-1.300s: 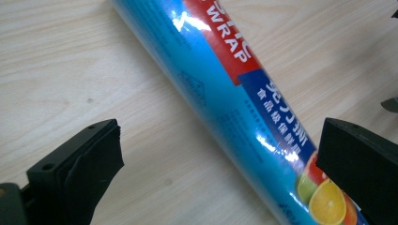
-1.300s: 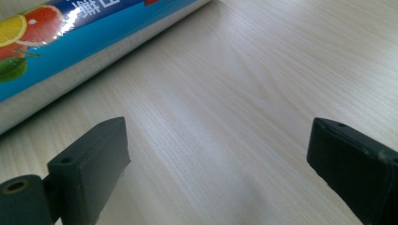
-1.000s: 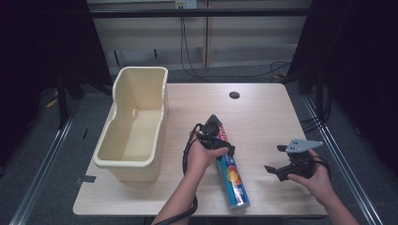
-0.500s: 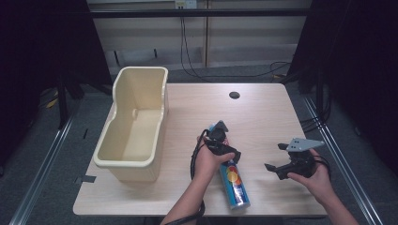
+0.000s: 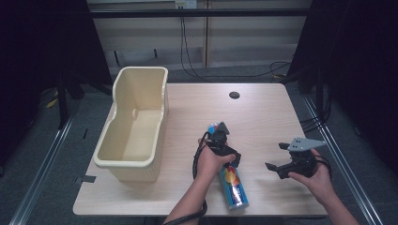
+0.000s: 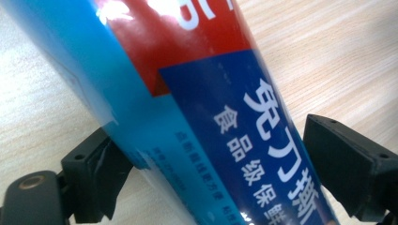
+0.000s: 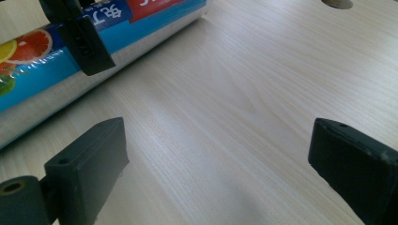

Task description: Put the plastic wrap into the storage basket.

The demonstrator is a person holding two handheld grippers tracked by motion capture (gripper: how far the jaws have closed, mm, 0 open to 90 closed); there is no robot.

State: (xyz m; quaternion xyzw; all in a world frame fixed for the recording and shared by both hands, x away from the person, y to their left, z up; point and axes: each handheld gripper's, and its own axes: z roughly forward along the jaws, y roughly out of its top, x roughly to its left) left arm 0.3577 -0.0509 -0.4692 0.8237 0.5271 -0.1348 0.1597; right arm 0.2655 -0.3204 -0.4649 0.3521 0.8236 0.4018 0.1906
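A long blue tube (image 5: 233,185) printed with fruit and a red panel lies on the wooden table (image 5: 263,112) near its front edge. My left gripper (image 5: 227,161) is down over the tube's far half, open. In the left gripper view its two black jaws straddle the tube (image 6: 225,117), one on each side at full spread. My right gripper (image 5: 274,156) is held off to the right of the tube, open, with only bare table between its jaws (image 7: 220,164). The right gripper view has the tube (image 7: 141,23) at the upper left, with one of the left gripper's jaws against its side.
A cream plastic bin (image 5: 141,79) stands on the table's left side, empty inside. A round cable hole (image 5: 234,95) sits in the tabletop toward the far edge. Cables hang behind the table, and a black cable trails from the left gripper.
My left gripper has shifted a little right and toward the front edge, coming down over the tube. The right gripper has stayed put.
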